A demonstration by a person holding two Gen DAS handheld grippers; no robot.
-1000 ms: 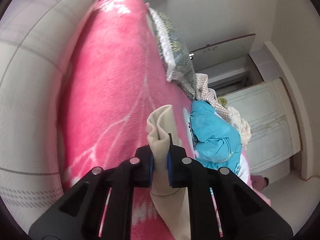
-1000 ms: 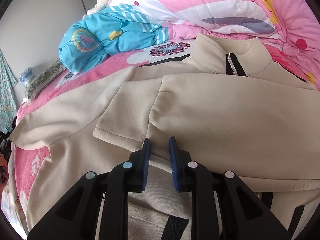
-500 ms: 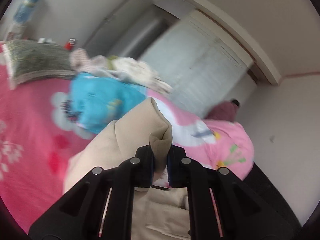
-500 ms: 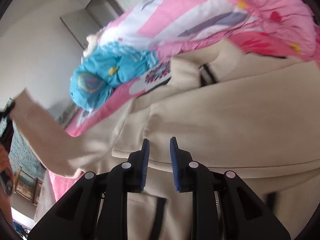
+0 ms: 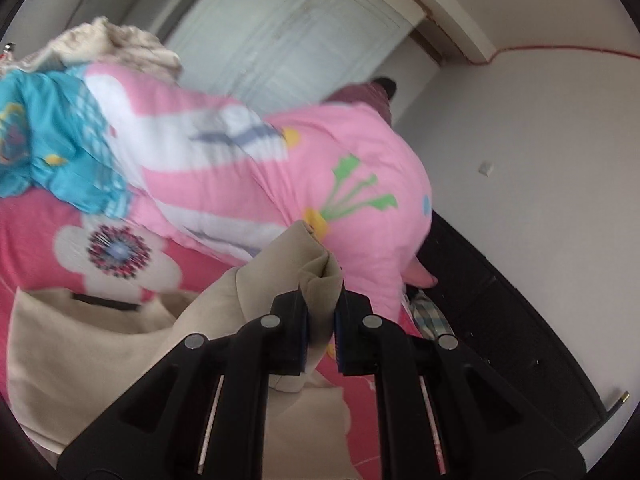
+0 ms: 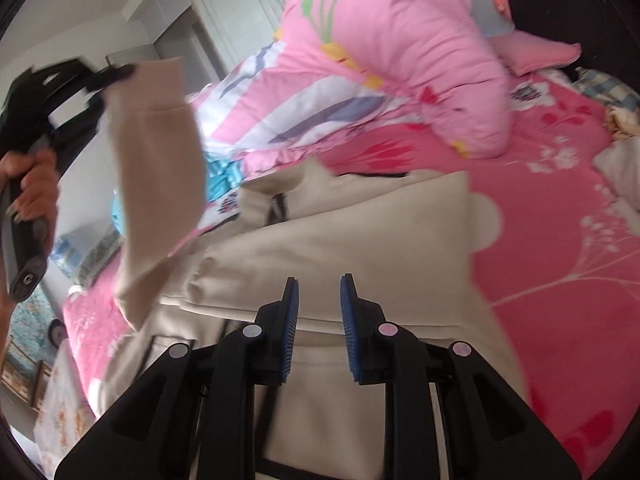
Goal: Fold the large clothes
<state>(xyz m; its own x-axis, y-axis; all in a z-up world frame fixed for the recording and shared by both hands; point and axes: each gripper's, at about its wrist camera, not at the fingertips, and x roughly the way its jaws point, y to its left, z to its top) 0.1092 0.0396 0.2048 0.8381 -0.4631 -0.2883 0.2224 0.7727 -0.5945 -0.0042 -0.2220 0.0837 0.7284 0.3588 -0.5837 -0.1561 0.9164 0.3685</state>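
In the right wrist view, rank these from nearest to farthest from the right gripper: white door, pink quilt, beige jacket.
1. Beige jacket, directly under the right gripper.
2. Pink quilt, bunched beyond the collar.
3. White door, upper left, behind the bed.

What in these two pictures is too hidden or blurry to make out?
- Left wrist view: how much of the sleeve the left gripper pinches; its fingers cover the fabric.
- Right wrist view: the jacket hem, hidden behind the right gripper and cut off by the bottom edge.
- Left wrist view: the quilt print, smeared by blur.
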